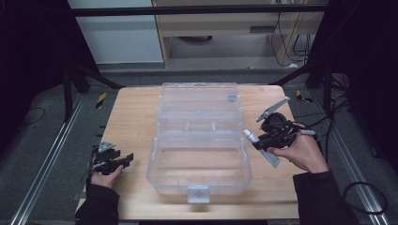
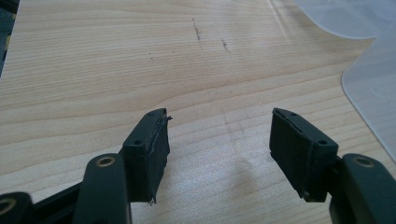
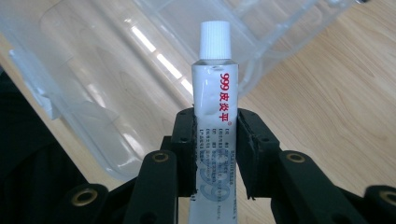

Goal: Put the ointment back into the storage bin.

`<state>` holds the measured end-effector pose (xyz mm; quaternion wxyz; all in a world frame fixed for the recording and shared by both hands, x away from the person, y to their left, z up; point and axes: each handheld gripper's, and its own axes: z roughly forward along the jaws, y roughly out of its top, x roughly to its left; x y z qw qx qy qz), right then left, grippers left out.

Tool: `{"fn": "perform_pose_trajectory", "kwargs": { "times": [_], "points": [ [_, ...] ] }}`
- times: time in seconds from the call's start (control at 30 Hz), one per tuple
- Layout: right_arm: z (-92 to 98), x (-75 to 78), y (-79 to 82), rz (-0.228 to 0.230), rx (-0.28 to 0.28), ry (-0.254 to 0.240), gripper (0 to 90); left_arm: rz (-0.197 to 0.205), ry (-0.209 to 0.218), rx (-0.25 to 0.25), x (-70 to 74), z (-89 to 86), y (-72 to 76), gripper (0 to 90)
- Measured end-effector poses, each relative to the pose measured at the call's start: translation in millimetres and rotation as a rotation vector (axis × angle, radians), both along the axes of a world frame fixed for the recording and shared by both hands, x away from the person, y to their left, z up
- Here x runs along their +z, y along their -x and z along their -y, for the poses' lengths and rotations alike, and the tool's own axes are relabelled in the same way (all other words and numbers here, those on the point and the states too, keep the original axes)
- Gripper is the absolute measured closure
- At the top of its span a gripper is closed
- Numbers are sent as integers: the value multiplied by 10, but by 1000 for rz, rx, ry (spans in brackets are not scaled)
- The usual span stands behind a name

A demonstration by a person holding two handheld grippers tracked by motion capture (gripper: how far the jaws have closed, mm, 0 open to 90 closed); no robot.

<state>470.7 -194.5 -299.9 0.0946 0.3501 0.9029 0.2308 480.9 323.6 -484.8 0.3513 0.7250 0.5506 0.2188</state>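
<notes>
My right gripper (image 3: 215, 140) has its jaws clamped on the white tube (image 3: 215, 98), long axis along the jaws with cap forward, just beside the right edge of the open clear box (image 1: 199, 159), while the left gripper (image 2: 219, 149) rests with jaws apart on the table (image 2: 93, 70).

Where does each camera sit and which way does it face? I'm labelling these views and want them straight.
High view: above the person's side, looking forward and down on the table and open clear box; both hands show.
Left gripper view: on the left gripper, facing bare wood; its open jaws show.
Right gripper view: on the right gripper, facing the box; jaws clamp a tube.
Shared: high and right gripper views both show box and tube.
</notes>
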Motion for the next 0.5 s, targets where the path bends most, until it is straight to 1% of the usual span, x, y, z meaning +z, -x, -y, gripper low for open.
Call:
{"fn": "perform_pose_trajectory", "kwargs": {
  "times": [0.1,0.33,0.37,0.5],
  "points": [
    [-83,18,-12,-6,44,2,698,0,0,0,-1,-1,-1,372],
    [-337,46,-18,-26,177,4,697,0,1,0,0,-3,-1,372],
    [-364,46,-19,-27,189,6,697,0,0,0,0,-4,-1,372],
    [-523,19,-42,-31,241,39,697,0,1,0,0,-4,-1,372]
  ]
}}
